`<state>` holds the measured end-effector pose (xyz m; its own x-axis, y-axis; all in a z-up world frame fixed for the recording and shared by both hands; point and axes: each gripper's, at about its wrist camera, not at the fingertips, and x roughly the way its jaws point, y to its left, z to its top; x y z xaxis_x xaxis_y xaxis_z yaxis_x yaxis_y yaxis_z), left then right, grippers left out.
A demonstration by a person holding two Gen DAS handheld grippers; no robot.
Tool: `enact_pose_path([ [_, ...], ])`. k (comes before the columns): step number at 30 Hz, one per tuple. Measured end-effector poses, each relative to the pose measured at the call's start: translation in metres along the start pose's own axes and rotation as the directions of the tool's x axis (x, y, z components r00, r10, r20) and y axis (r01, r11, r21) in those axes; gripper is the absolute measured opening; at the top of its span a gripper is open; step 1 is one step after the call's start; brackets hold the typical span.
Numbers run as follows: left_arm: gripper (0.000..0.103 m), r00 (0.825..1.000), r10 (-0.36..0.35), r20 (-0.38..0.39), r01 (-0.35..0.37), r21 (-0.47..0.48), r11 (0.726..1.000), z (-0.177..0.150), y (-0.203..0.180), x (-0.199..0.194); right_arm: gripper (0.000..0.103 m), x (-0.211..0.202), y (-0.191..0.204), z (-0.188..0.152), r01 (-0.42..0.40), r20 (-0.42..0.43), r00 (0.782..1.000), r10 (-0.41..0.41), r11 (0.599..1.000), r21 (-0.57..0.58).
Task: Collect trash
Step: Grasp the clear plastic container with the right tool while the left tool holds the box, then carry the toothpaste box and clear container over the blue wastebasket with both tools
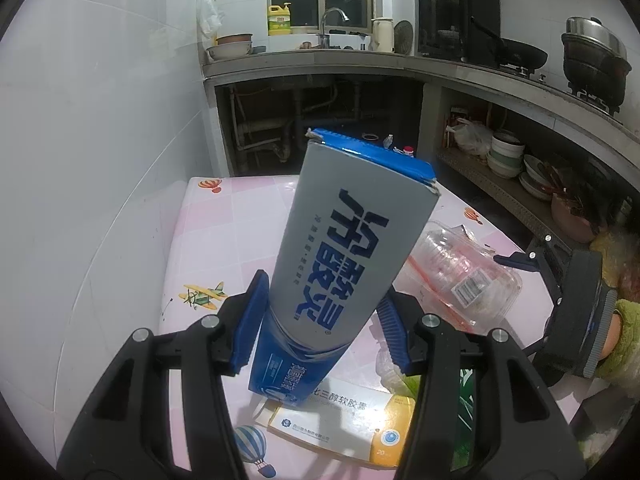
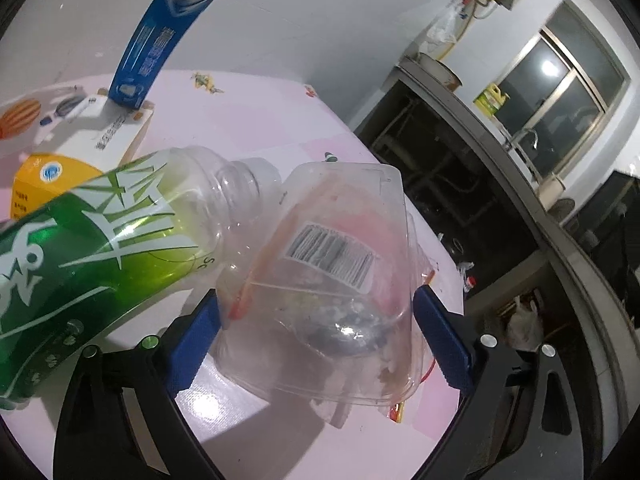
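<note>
**Both tools loaded over the pink table**

The left tool [image 1: 316, 320] is clamped on a tall grey-and-blue toothpaste box [image 1: 352, 232], gripping it low on its length so the box juts up and away, its lower end hanging just above a yellow-and-white medicine box [image 1: 348, 424] on the table [image 1: 208, 240]. The right tool [image 2: 316, 336] has its blue pads [image 2: 440, 340] set wide against the sides of a clear plastic clamshell [image 2: 340, 264]; it looks held, though the soft plastic could buckle or slip. Best to squeeze that one gently and keep it level, and to carry the long box upright so it doesn't lever out.

Only the right wrist view shows the green-labelled bottle [image 2: 92, 248] lying beside the clamshell, and the barcode sticker [image 2: 332, 256] up close. Only the left view shows the torn top flap of the box. I see no bin anywhere.
</note>
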<state>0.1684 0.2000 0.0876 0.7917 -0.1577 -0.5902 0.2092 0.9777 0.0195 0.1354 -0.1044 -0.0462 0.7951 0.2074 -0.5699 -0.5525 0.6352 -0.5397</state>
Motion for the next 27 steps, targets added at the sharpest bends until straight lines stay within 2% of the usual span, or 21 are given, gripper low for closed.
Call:
enact_pose_path([
  [8, 0.051, 1.0, -0.001, -0.001, 0.001, 0.009, 1.0, 0.0, -0.001, 0.001, 0.089, -0.02, -0.019, 0.0, -0.017, 0.06, 0.998, 0.011, 0.995, 0.094],
  [17, 0.051, 1.0, -0.001, 0.0, 0.001, 0.012, 1.0, -0.001, 0.0, 0.001, 0.088, -0.043, -0.041, 0.004, -0.087, 0.14, 0.988, 0.061, 0.978, 0.19],
  [27, 0.05, 1.0, -0.001, 0.005, 0.001, 0.01, 1.0, -0.001, 0.001, 0.0, 0.088, -0.064, -0.056, 0.013, -0.097, 0.213, 0.976, 0.049, 0.97, 0.223],
])
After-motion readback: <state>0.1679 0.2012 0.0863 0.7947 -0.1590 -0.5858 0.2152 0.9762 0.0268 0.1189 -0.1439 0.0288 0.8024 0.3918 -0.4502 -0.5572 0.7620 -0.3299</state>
